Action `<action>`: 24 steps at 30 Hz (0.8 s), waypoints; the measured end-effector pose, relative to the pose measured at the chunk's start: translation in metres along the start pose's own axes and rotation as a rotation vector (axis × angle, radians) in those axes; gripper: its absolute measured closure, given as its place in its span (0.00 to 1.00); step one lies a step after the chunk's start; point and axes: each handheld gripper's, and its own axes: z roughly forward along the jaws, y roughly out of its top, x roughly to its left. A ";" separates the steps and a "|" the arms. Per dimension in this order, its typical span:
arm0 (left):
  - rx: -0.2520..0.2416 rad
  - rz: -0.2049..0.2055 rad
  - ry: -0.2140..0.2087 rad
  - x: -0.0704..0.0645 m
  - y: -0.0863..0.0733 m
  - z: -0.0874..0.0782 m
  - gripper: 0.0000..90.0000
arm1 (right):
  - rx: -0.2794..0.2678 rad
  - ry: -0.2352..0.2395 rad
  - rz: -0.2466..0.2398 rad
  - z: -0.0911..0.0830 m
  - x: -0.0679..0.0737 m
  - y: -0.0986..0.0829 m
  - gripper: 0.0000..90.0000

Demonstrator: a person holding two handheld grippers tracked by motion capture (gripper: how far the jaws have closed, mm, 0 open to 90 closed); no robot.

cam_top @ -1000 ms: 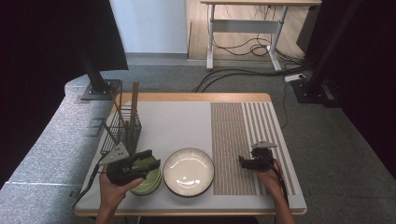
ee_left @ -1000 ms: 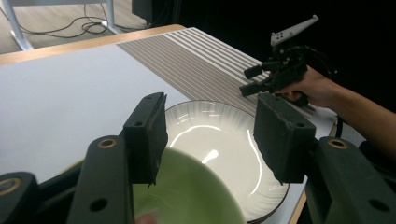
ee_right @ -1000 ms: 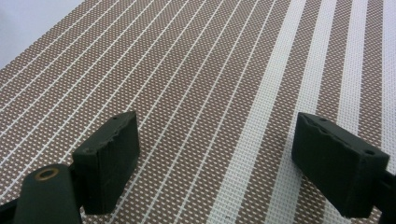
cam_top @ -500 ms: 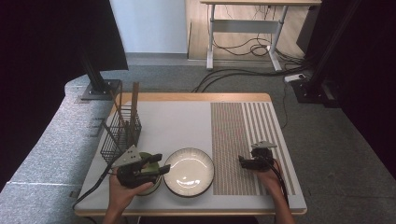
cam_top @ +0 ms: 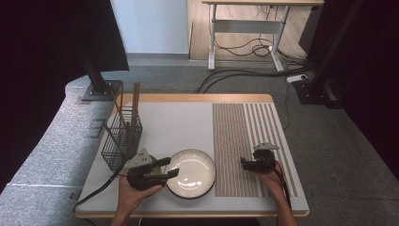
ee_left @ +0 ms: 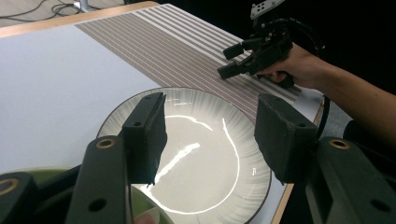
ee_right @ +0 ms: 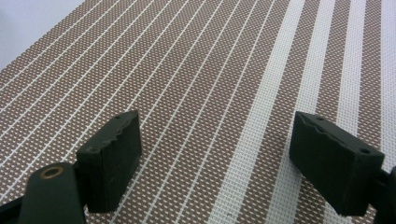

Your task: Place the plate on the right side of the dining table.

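Two grippers are out over the table, but the left gripper (cam_top: 165, 167) is the one at the work: its jaws stand apart and empty, pointing across the near left rim of the cream plate (cam_top: 190, 172), which lies flat just ahead of and below them. A green dish (ee_left: 149, 205) sits under that gripper, just beside the plate, so any closing move turns on which rim the jaws drop to. Well apart on the striped mat (cam_top: 244, 141), the right gripper (cam_top: 248, 165) rests with jaws also apart and empty.
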 end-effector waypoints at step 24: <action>0.049 -0.010 -0.022 -0.004 -0.003 0.020 0.46 | 0.000 0.001 0.001 0.000 0.000 0.000 0.19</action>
